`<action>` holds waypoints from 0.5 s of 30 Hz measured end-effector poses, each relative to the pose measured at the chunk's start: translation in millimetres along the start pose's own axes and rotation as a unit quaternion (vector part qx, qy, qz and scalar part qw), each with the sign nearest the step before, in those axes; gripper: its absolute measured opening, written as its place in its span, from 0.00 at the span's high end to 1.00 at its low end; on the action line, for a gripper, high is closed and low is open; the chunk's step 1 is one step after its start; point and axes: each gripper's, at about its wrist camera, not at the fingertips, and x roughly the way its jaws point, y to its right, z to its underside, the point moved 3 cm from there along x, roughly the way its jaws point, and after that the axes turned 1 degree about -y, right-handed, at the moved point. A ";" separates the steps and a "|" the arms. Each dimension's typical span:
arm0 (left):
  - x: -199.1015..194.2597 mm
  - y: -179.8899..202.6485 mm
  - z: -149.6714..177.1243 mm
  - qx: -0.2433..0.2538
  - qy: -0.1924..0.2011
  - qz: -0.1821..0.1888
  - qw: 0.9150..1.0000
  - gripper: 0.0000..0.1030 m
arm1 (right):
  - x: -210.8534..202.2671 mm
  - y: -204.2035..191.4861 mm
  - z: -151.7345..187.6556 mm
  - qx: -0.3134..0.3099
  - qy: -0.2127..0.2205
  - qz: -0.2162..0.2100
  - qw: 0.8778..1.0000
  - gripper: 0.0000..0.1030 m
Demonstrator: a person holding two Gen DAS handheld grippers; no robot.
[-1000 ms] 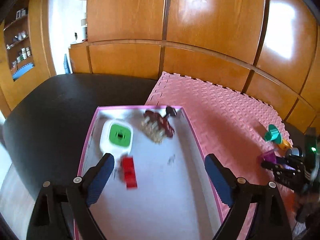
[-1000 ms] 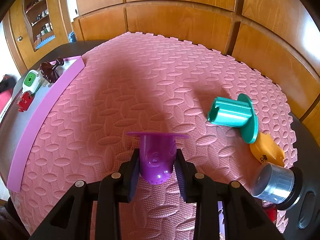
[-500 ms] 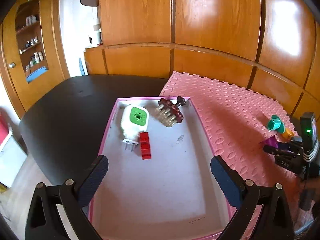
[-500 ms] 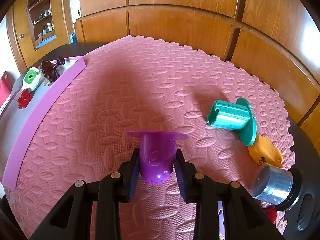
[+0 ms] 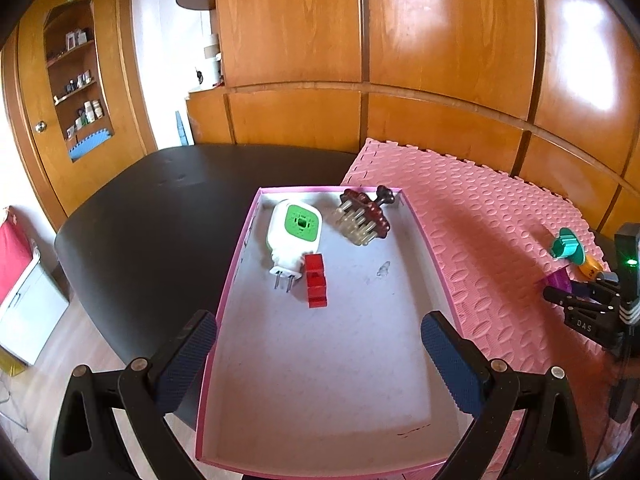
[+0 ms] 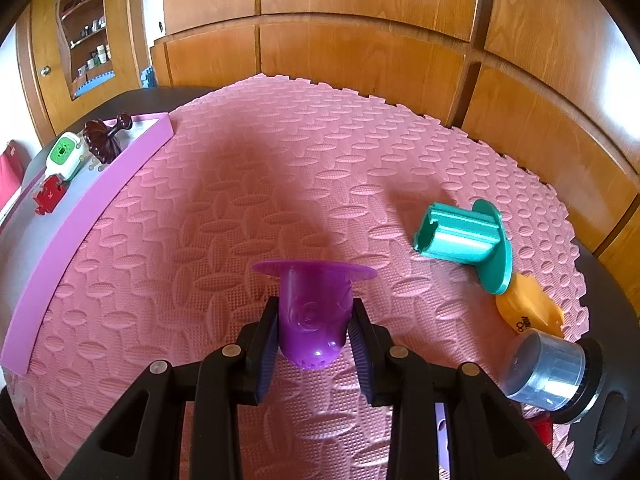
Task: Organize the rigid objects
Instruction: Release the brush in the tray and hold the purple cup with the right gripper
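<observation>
- The right gripper point(image 6: 312, 338) is clamped on a purple piece point(image 6: 312, 320), its pads pressing the rounded body from both sides.
- The purple piece's long axis runs along the gripper's fingers: its wide flat flange point(image 6: 314, 269) faces away from the camera, and its domed, perforated end points back toward the camera.
- The piece is held over the pink mat point(image 6: 240, 200), near the mat's near edge.
- A teal piece point(image 6: 464, 236) lies on its side on the mat to the right, its tube pointing left and its round flange to the right.
- Just beside the flange lies an orange piece point(image 6: 528, 312), and next to that a clear cap point(image 6: 544, 364) at the mat's edge.
- The left gripper point(image 5: 318, 356) hovers over the near part of the pink box point(image 5: 240, 256), its jaws spread wide with nothing between them; they have just been opening.
- In the box's far half lie a white-and-green plug point(image 5: 294, 236), prongs toward the camera, a red block point(image 5: 316, 280) touching its side with its long axis running away from the camera, and a dark brown pronged thing point(image 5: 364, 216) near the far wall.
- The box sits on a black table point(image 5: 160, 220), its right side against the mat.
</observation>
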 end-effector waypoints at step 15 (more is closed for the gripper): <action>1.3 -14.4 -0.5 -0.016 -0.006 -0.001 1.000 0.00 | 1.1 -3.5 -4.4 -0.005 -0.007 0.016 1.000 0.69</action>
